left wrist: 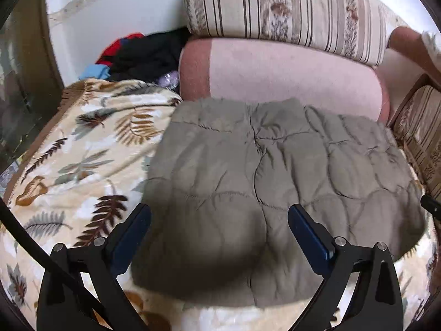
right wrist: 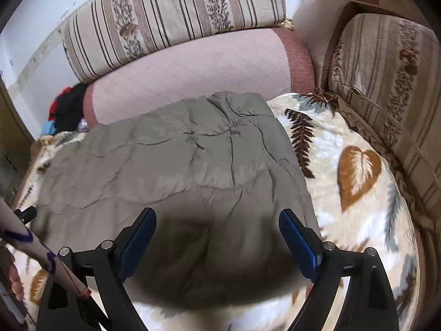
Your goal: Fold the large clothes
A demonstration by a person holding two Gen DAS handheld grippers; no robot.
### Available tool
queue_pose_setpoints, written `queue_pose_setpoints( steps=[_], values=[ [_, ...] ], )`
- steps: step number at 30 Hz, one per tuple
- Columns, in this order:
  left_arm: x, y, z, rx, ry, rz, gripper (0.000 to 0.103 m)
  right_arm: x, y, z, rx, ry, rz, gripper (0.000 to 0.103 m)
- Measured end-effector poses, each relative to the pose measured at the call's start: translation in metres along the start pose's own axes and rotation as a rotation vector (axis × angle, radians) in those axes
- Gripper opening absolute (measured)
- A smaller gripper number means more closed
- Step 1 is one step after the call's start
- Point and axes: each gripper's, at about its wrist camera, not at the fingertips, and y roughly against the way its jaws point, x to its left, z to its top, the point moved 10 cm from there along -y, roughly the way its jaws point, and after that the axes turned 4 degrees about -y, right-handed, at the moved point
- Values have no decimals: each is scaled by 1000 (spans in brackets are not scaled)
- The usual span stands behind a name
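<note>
A grey-green quilted garment (left wrist: 264, 182) lies folded into a rough rectangle on a leaf-patterned blanket (left wrist: 82, 160). In the right wrist view the same garment (right wrist: 176, 171) fills the middle, with the blanket (right wrist: 358, 171) to its right. My left gripper (left wrist: 219, 218) hovers open over the garment's near part, its blue-padded fingers (left wrist: 135, 231) spread wide with nothing between them. My right gripper (right wrist: 217, 220) is open too, above the garment's near edge, casting a shadow on the cloth. Neither gripper holds any fabric.
A pink bolster (left wrist: 289, 74) and a striped floral cushion (left wrist: 289, 11) line the back. A second striped cushion (right wrist: 386, 82) stands at the right. Dark, red and blue clothes (left wrist: 137, 55) are piled in the far left corner by the wall. A sleeve (right wrist: 27, 240) shows at the left.
</note>
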Motion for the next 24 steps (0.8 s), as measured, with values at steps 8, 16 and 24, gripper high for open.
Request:
queue_pose_setpoints(
  steps=[8, 16, 24],
  values=[
    [-9, 72, -34, -54, -19, 18, 100, 43, 54, -52, 62, -109, 196, 94],
    [-4, 122, -72, -49, 64, -35, 100, 118, 95, -87, 140, -178, 410, 94],
    [6, 142, -101, -36, 58, 7, 100, 117, 116, -105, 52, -71, 261, 94]
  ],
)
